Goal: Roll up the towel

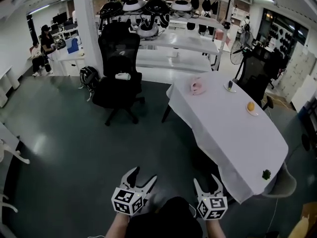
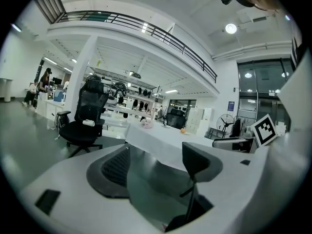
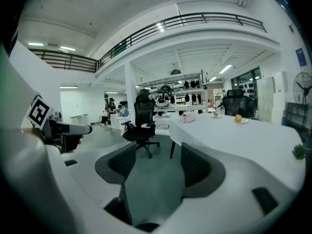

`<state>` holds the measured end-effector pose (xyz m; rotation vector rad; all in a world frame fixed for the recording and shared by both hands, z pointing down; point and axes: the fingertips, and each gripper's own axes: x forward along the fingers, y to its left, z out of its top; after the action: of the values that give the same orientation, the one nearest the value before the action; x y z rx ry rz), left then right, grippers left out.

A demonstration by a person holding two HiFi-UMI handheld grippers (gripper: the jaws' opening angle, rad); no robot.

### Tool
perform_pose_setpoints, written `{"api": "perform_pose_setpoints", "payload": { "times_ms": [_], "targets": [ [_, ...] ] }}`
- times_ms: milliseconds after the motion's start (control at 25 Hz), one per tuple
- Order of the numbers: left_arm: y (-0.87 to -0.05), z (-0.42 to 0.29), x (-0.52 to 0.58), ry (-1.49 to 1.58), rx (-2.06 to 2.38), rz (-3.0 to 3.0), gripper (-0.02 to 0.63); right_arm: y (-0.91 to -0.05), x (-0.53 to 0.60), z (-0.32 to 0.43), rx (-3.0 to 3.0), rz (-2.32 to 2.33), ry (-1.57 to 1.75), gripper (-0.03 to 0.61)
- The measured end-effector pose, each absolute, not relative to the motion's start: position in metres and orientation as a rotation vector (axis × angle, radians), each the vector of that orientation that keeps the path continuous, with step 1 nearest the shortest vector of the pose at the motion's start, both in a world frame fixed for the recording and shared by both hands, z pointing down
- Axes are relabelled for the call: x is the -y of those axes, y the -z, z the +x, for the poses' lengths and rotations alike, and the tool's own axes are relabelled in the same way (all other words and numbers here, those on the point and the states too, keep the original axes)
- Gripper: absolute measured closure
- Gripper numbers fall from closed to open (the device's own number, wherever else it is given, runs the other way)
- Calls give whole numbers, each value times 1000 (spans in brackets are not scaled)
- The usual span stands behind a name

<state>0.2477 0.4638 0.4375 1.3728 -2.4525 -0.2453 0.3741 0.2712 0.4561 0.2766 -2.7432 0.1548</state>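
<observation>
A small pink towel (image 1: pixel 198 86) lies crumpled near the far end of a long table under a white cloth (image 1: pixel 223 133). It is also small and distant in the left gripper view (image 2: pixel 145 124) and the right gripper view (image 3: pixel 188 117). Both grippers hang over the dark floor, short of the table's near end and far from the towel. My left gripper (image 1: pixel 144 175) is open with nothing between its jaws (image 2: pixel 156 152). My right gripper (image 1: pixel 204 179) is open and empty too (image 3: pixel 158 152), closer to the table's near corner.
On the table stand an orange on a plate (image 1: pixel 251 107), a small dish with a dark item (image 1: pixel 230 86) and a tiny green plant (image 1: pixel 266 174) near the front corner. A black office chair (image 1: pixel 119 68) stands left of the table. More tables and people sit behind.
</observation>
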Motion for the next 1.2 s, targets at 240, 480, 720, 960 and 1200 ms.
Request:
{"api": "perform_pose_setpoints", "payload": {
  "times_ms": [240,480,720,960,1200],
  "targets": [
    [-451,255,-487,268,2456,1296,264,-471,-285,373,2701,218,-151,293],
    [-460,248,-503,266,2477,1227,264,-482,-295,358,2684,148,-150,293],
    [-461,225,-497,261,2497,1195,264,-485,-292,326,2694,91,-155,293],
    [-459,185,-468,249,2507,1178,264,-485,-263,283,2694,68,-166,293],
    [-449,132,-426,238,2524,1178,264,-477,-220,230,2702,54,-157,295]
  ]
}}
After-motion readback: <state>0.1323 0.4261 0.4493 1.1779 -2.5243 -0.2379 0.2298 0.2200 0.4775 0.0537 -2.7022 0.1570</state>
